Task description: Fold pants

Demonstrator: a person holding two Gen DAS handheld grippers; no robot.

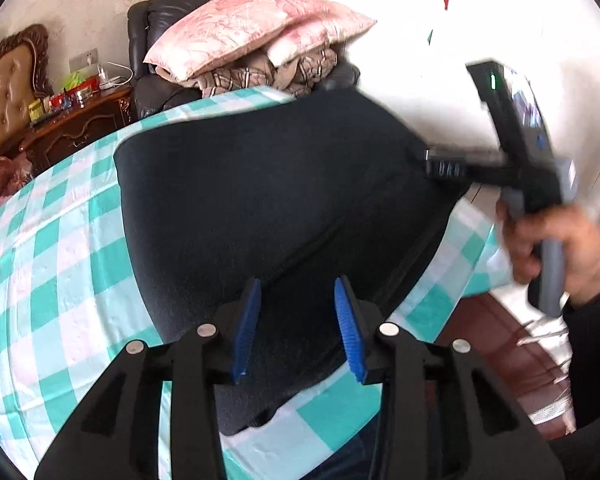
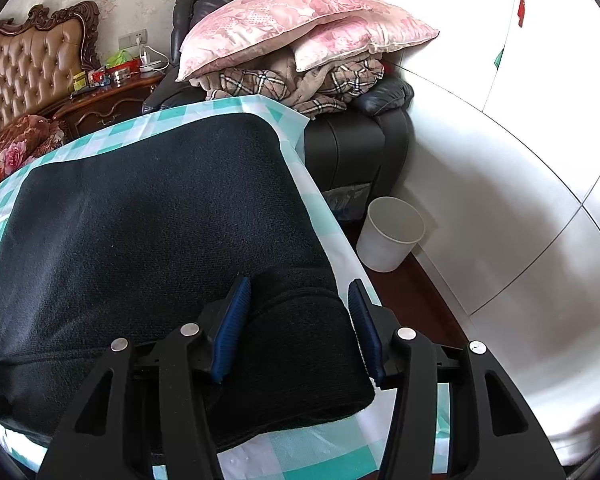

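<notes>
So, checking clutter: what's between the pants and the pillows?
In the right wrist view, bare checked cloth, then plaid blankets under the pillows; pants.

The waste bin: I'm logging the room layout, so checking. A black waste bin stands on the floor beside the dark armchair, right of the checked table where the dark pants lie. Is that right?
Not quite: the waste bin is white, not black, as the right wrist view shows. The rest holds: it stands on the floor beside the dark armchair, right of the checked table where the dark pants lie.
</notes>
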